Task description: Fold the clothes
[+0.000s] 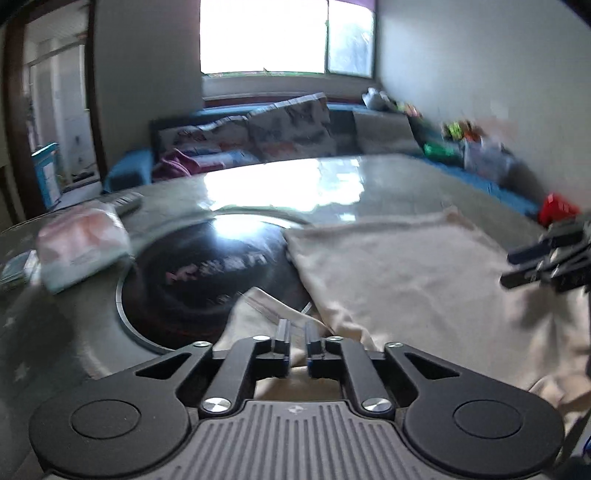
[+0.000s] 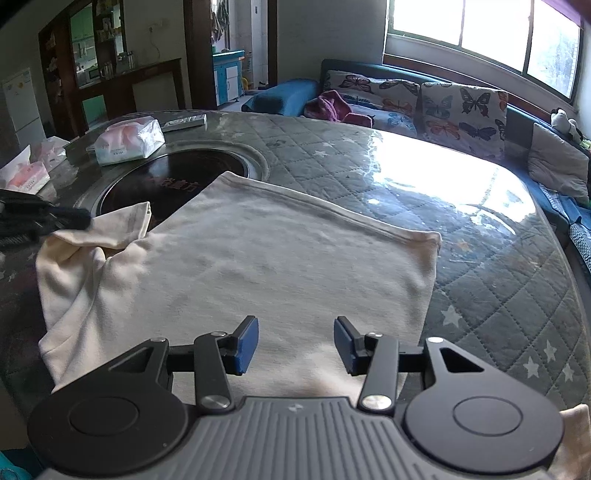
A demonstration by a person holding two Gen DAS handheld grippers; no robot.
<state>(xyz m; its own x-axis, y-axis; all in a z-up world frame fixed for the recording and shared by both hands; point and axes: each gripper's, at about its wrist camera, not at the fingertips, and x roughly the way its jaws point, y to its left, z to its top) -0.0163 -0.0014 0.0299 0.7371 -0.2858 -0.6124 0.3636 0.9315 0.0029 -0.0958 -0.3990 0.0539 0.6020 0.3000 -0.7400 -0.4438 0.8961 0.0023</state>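
Jaws of the left gripper (image 1: pixel 297 334) are nearly together, and cream fabric shows in the narrow gap between them; they appear clamped on the sleeve (image 2: pixel 122 221) of the shirt (image 2: pixel 258 258). Jaws of the right gripper (image 2: pixel 295 343) stand wide apart, holding nothing, hovering over the near part of the shirt.

The shirt is cream-coloured and lies spread flat on the tabletop (image 2: pixel 461 229), hem edge on the far side from both cameras. Its left sleeve is bunched and lifted, folding toward the body of the shirt. In the right wrist view the left gripper shows as a dark blurred shape at the left edge, touching that sleeve. In the left wrist view the right gripper (image 1: pixel 543 258) shows at the right edge, above the shirt.

The tabletop is covered with a grey quilted cloth printed with stars, under a glossy clear sheet that reflects the window (image 2: pixel 480 33). A round black plate (image 2: pixel 177 177) is set into the tabletop just beyond the shirt; the far left corner of the shirt and the sleeve tip overlap it.

Beyond the plate, to the left of the shirt, sits a soft pack of tissues (image 2: pixel 127 142), white with pink. A remote (image 2: pixel 184 122) lies just behind it. More tissue packs (image 2: pixel 26 173) sit further left, near the tabletop edge.

Behind the tabletop runs a blue sofa (image 2: pixel 284 92) with butterfly cushions (image 2: pixel 461 107) and a purple garment (image 2: pixel 332 105).
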